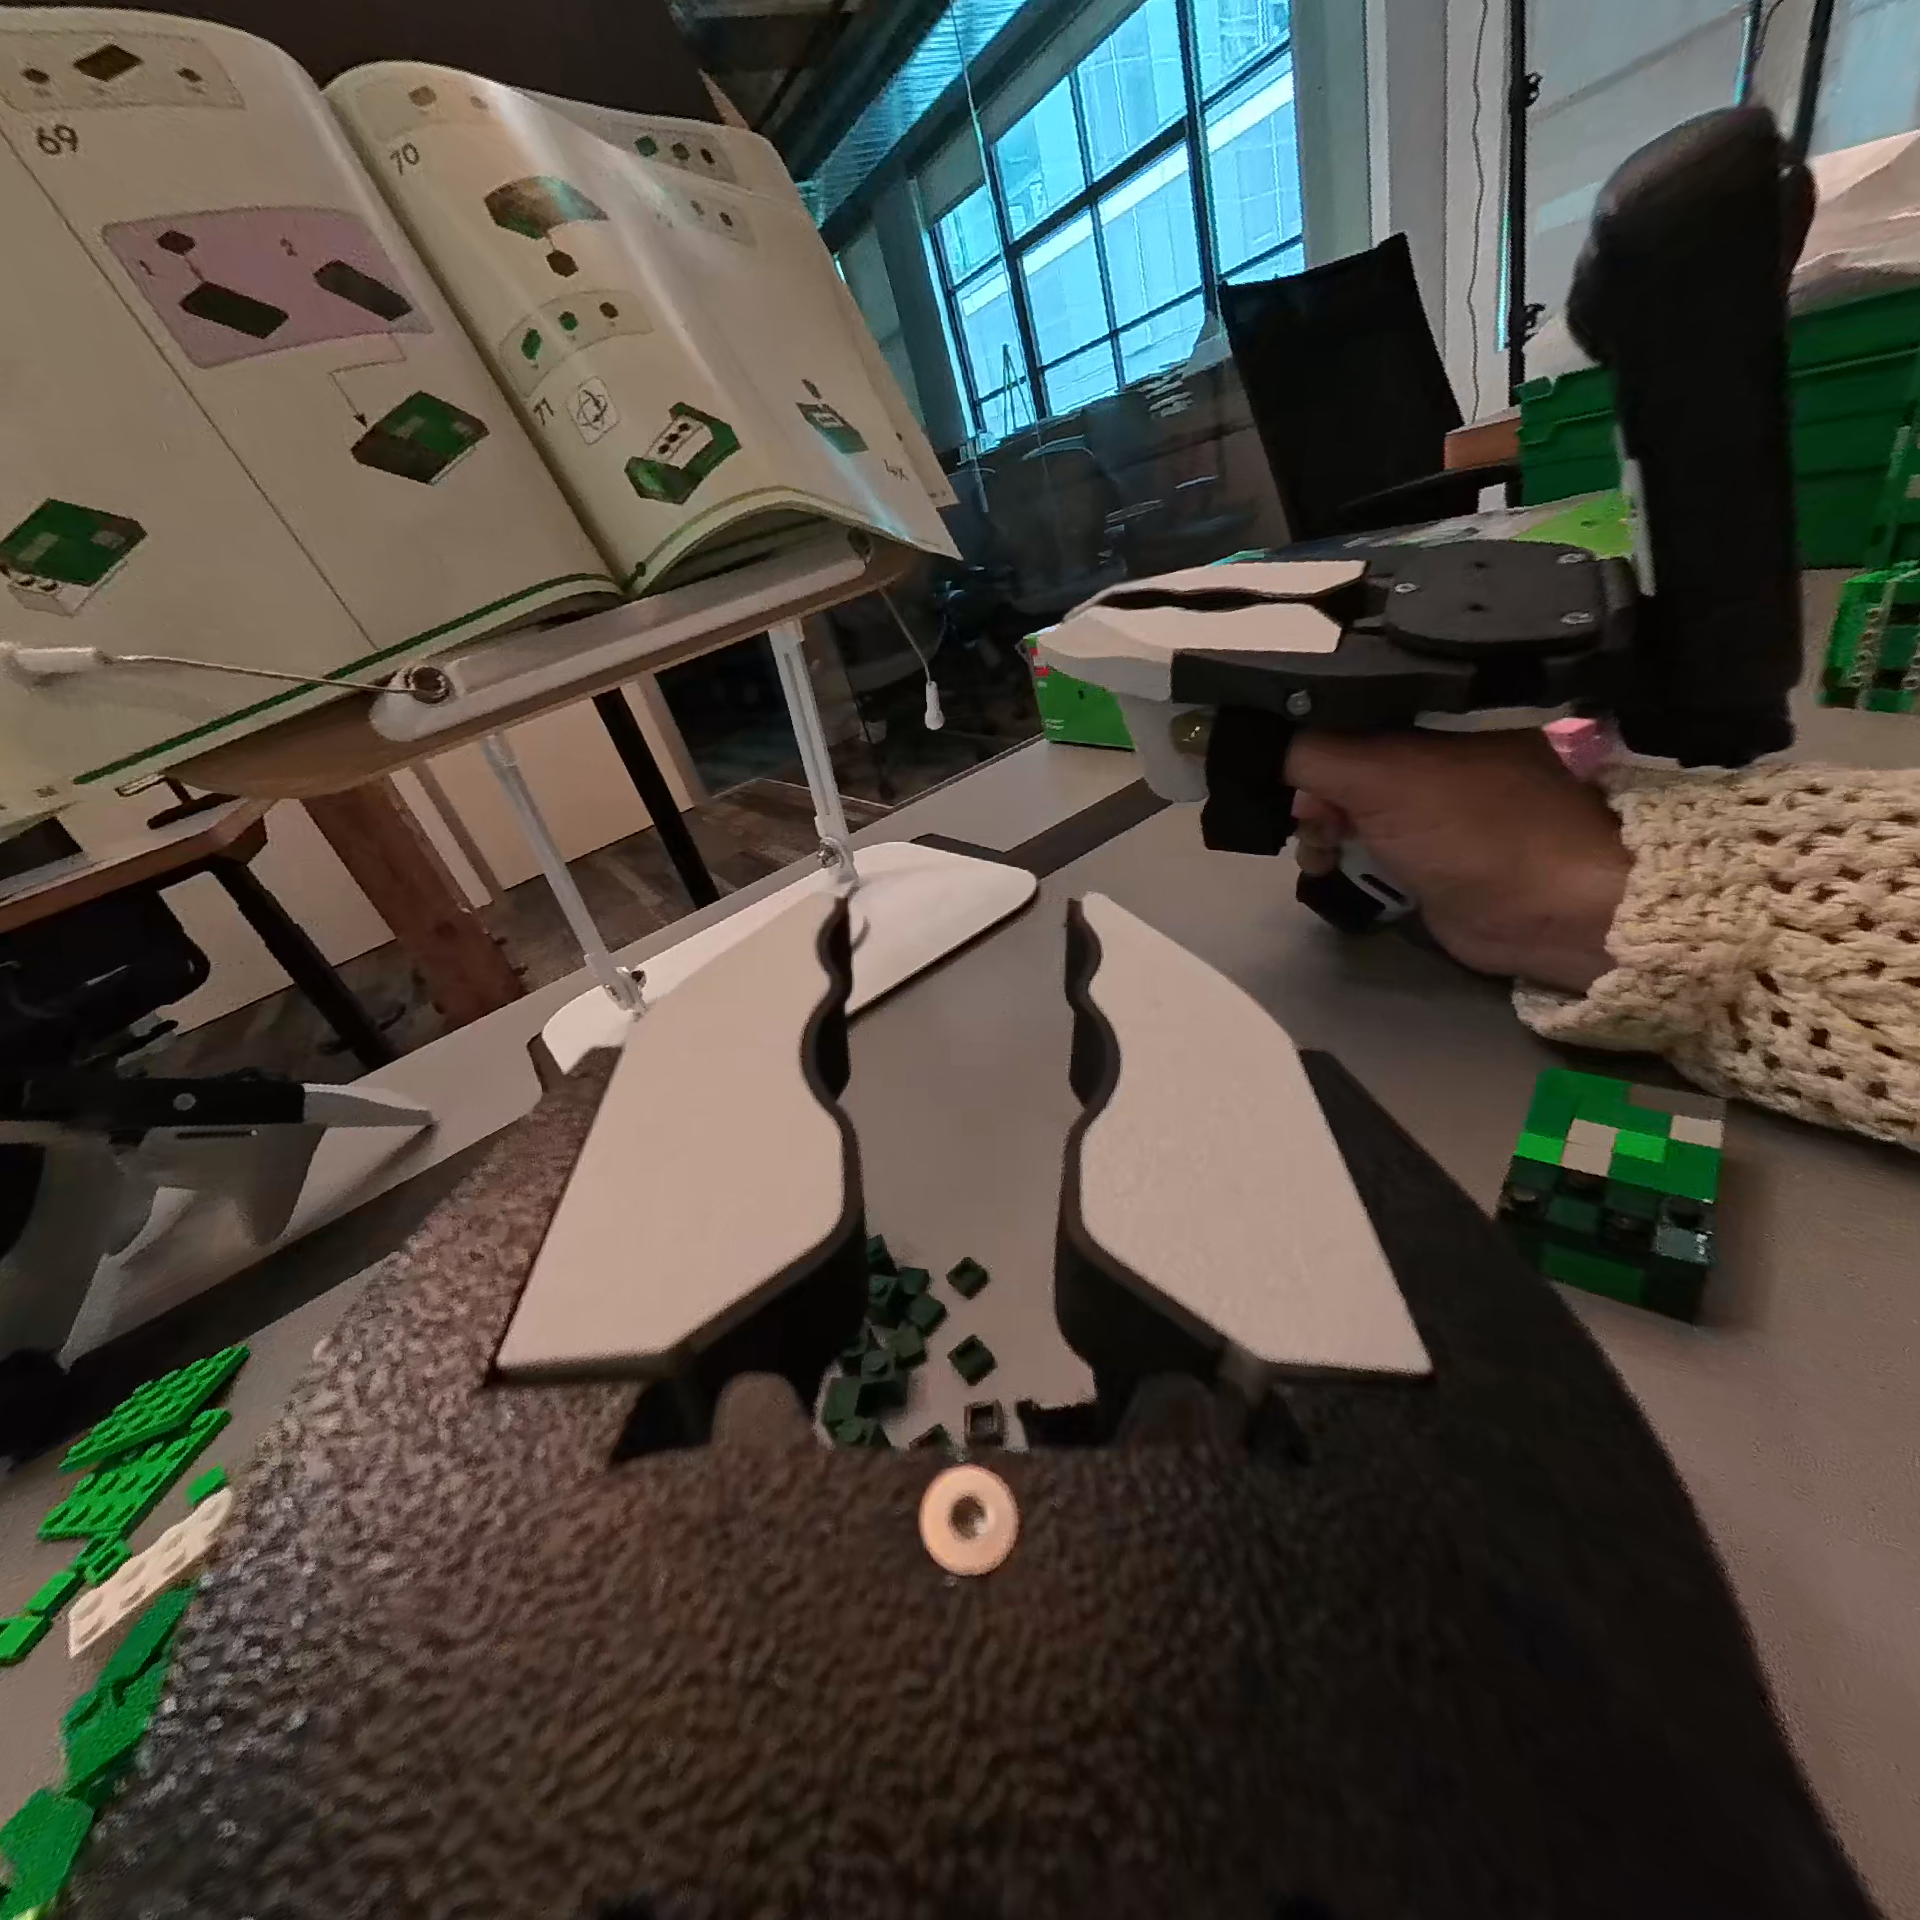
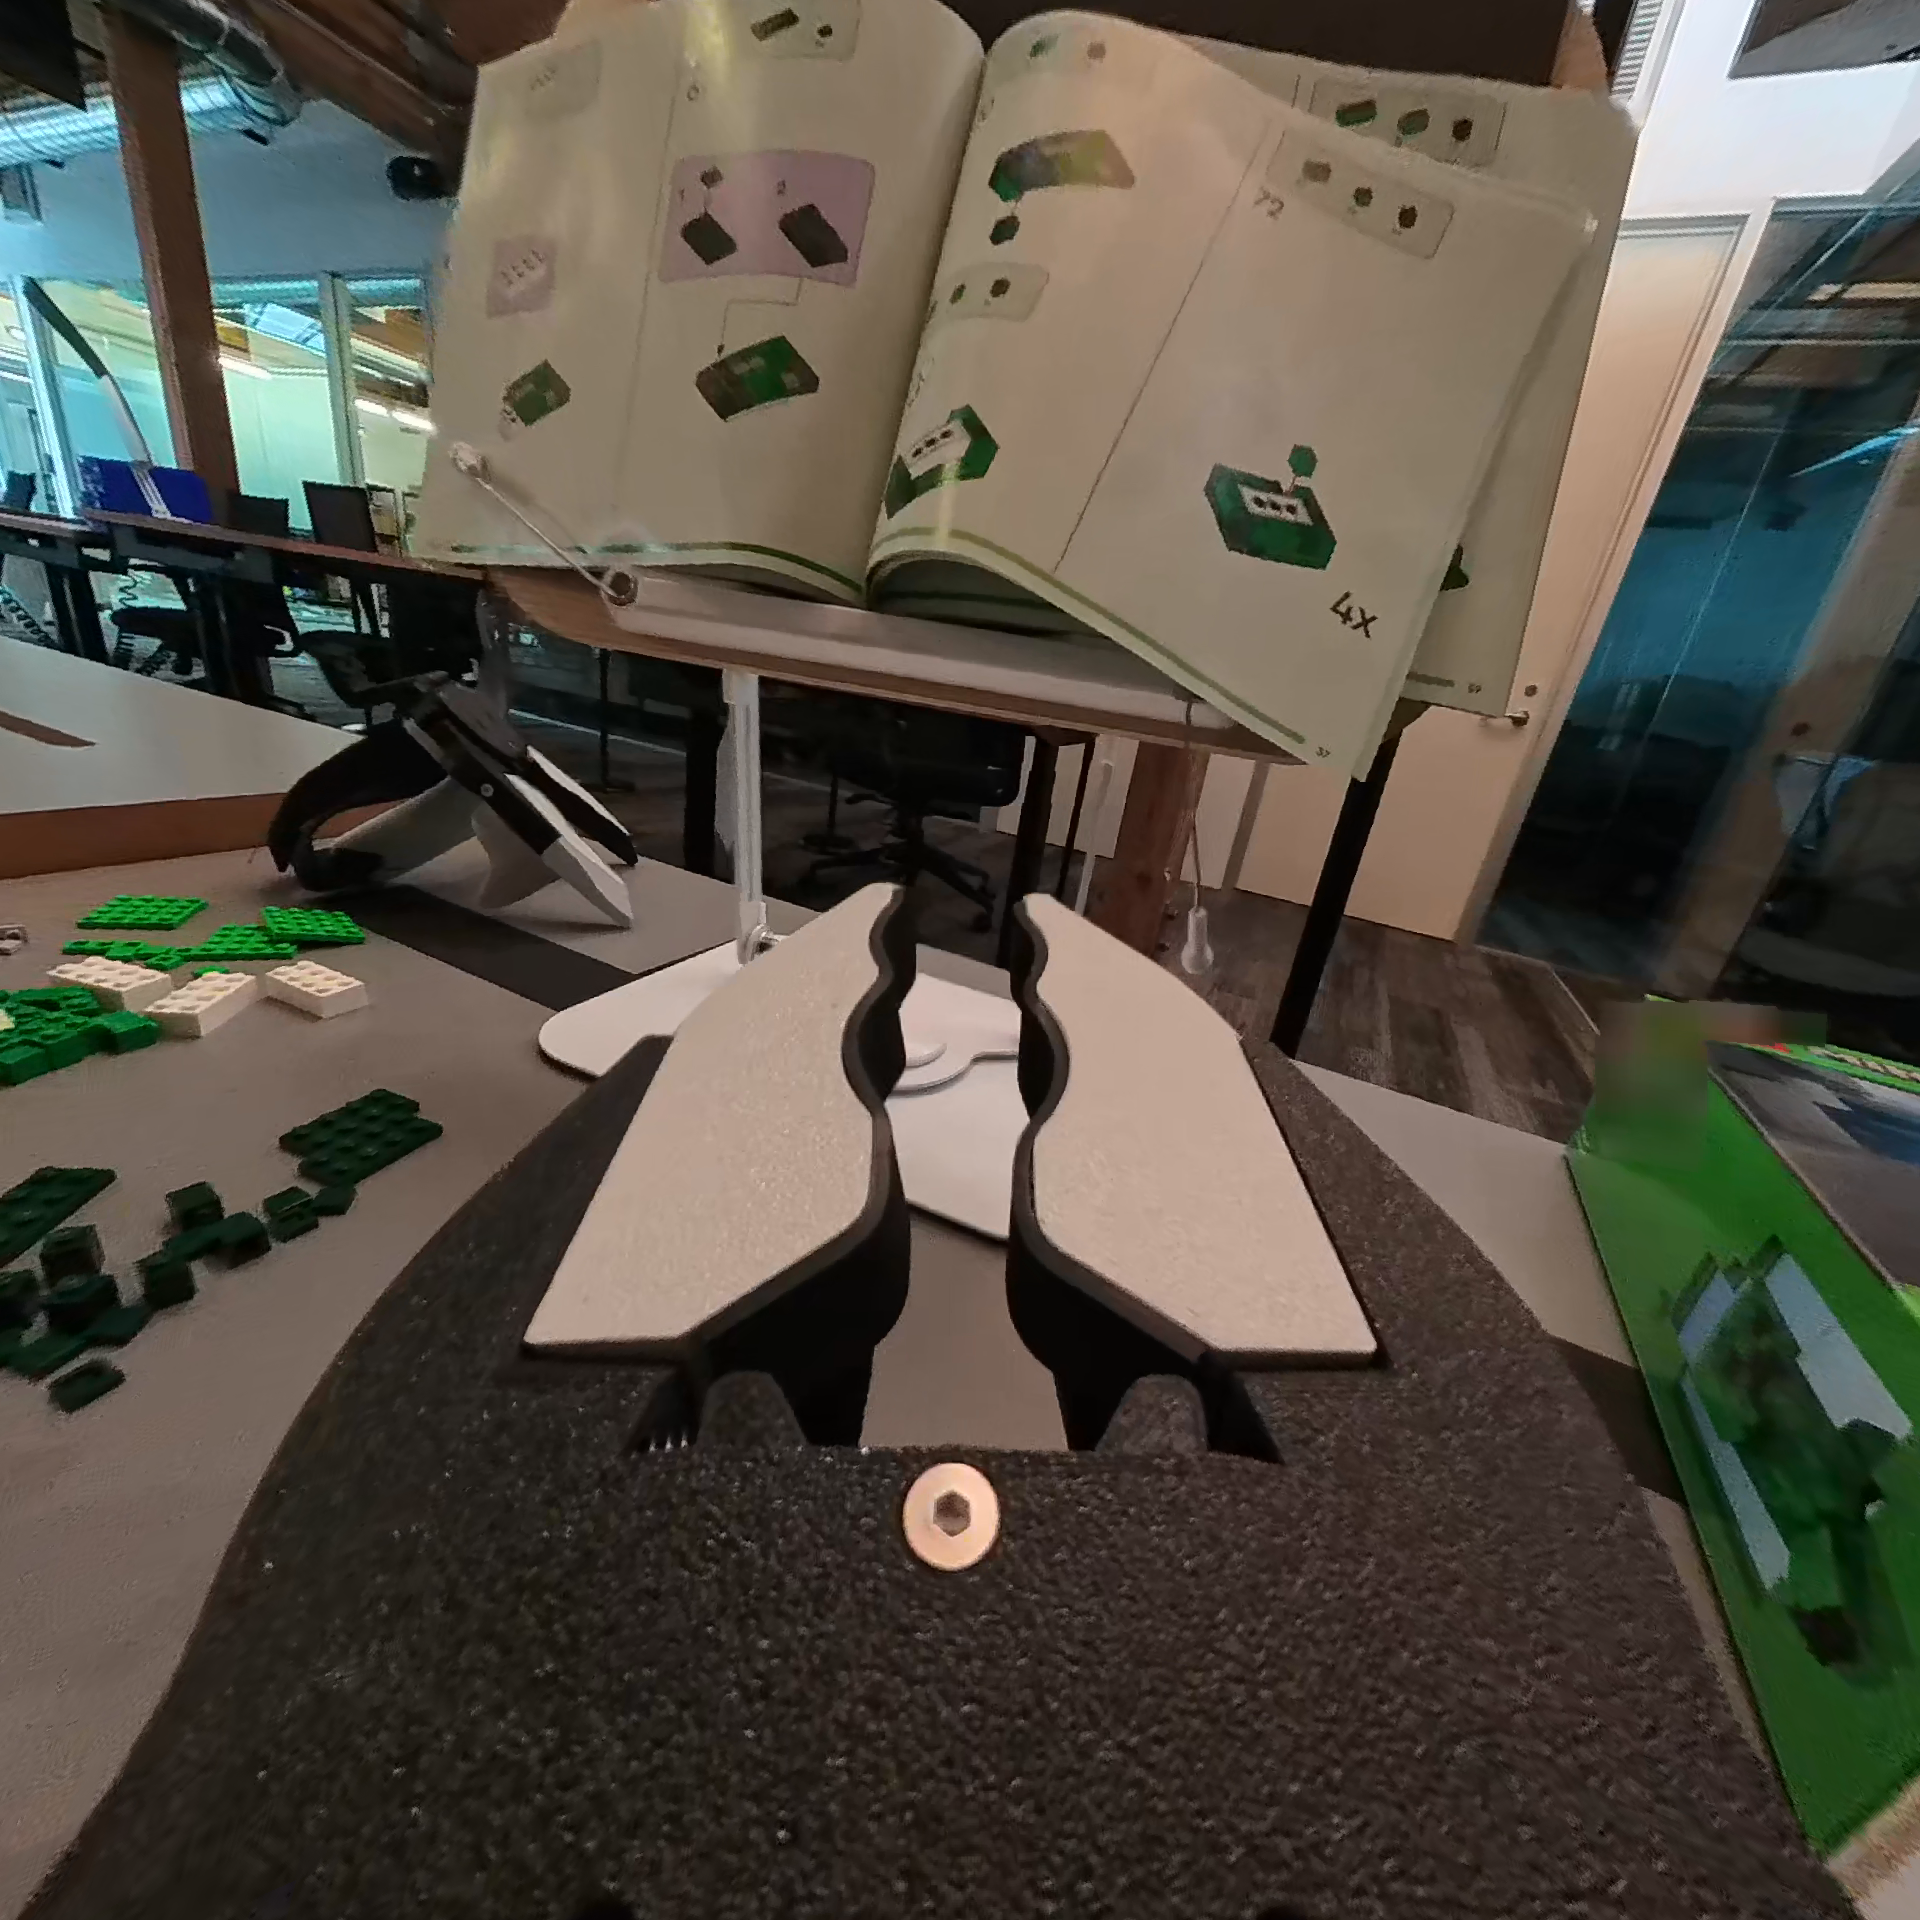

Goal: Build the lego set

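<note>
L gripper [image 1: 961, 1122] open, empty, over dark green bits [image 1: 914, 1340] | R gripper [image 2: 956, 1091] open, empty, facing manual [image 2: 987, 343] | green block [image 1: 1610, 1195] on table by R hand | step: reading page; next: pick small pc

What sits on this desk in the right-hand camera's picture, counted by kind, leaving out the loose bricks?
Handheld grippers: 2, the right gripper and a spare gripper lying idle
Instruction book: 1
Book stand: 1
Green box: 1
Total: 5
</note>
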The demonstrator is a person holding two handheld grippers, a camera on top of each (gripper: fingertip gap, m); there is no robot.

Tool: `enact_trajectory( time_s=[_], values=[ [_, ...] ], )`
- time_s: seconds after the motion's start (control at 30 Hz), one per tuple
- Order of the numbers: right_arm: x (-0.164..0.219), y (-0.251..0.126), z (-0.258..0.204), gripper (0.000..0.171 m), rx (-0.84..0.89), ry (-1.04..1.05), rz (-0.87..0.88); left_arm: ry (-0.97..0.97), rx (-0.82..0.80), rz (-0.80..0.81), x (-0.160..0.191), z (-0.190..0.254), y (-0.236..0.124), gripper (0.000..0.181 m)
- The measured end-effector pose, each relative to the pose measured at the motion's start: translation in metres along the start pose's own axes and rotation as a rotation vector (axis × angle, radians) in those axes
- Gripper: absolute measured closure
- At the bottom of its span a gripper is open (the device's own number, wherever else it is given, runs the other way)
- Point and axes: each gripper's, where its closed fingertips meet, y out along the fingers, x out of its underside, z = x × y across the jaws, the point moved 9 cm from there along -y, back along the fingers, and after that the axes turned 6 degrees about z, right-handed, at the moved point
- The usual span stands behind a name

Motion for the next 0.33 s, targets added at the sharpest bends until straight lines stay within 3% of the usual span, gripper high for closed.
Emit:
enact_trajectory(
  time_s=[0.33],
  values=[
    [-0.014, -0.033, -0.014, 0.156, -0.091, -0.051, 0.022, -0.008, 0.037, 0.006, -0.001, 0.002, -0.004, 0.142]
  ],
)
